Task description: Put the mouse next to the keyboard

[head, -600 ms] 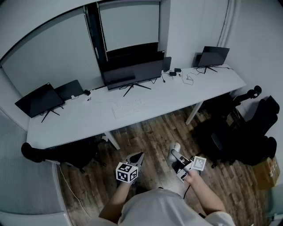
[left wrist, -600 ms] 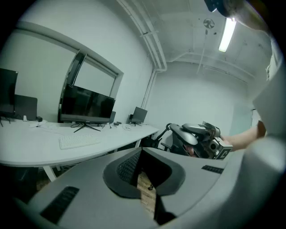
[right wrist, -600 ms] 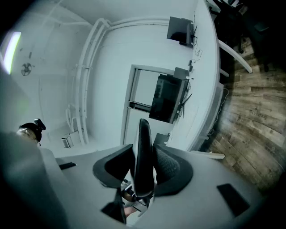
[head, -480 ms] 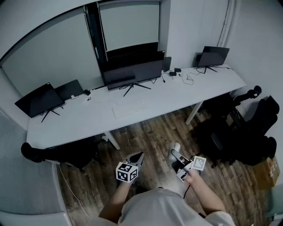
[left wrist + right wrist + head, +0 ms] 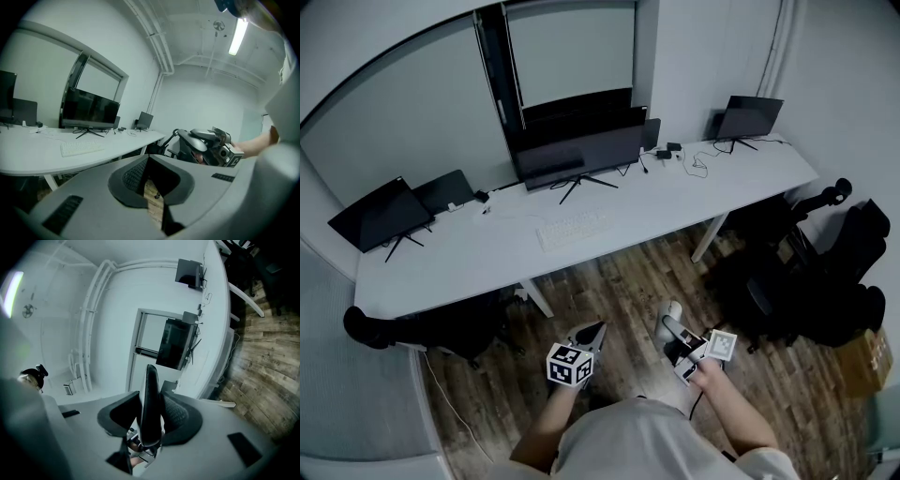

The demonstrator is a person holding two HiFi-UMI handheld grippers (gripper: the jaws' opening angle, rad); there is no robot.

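The right gripper (image 5: 151, 398) was clamped on the mouse (image 5: 151, 378), a dark, slim body standing on edge between its pads and jutting past them, held out over the wooden floor (image 5: 628, 281) well apart from the white desk (image 5: 694, 197). The pale keyboard (image 5: 572, 228) lay on that desk in front of the wide monitor (image 5: 581, 155), far from the mouse. The left gripper (image 5: 147, 161) had its jaws drawn together at the tips with nothing between them, only a sliver of floor showing behind
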